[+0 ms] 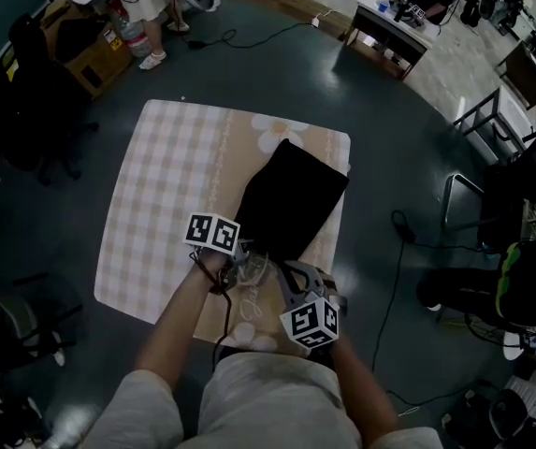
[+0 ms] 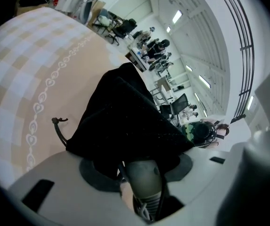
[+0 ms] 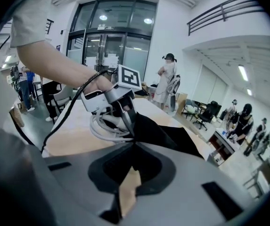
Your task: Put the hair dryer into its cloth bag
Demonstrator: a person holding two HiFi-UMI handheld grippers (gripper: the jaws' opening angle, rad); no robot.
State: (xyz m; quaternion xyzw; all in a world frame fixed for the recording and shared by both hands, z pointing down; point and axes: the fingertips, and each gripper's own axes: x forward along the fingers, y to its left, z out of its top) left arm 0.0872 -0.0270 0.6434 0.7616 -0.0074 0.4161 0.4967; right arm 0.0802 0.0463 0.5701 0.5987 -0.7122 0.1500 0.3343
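The hair dryer sits at the near mouth of the cloth bag. Only its grey handle end, with the ribbed collar where the cord leaves, shows; the rest is hidden under the black cloth. Its long axis appears to run along the bag's length, slanting across the table from the person toward the far right corner. The hidden head points into the bag and the cord end points back at the person. The left gripper has its jaws standing fairly wide and closed round that handle. The right gripper has its jaws almost together, pinching the hem of the bag's mouth. The likeliest trouble is the bag travelling with the dryer — only one edge is pinned, so a firm push could slide the whole bag along the checked cloth toward the far right edge, which its far end already nears. The thin pinch could also slip, letting the mouth collapse over the handle. The white cord lies in loose loops just outside the opening. It could snag on the left gripper's jaws or be left hanging out, and the drawstring beside the mouth could get dragged in as well.
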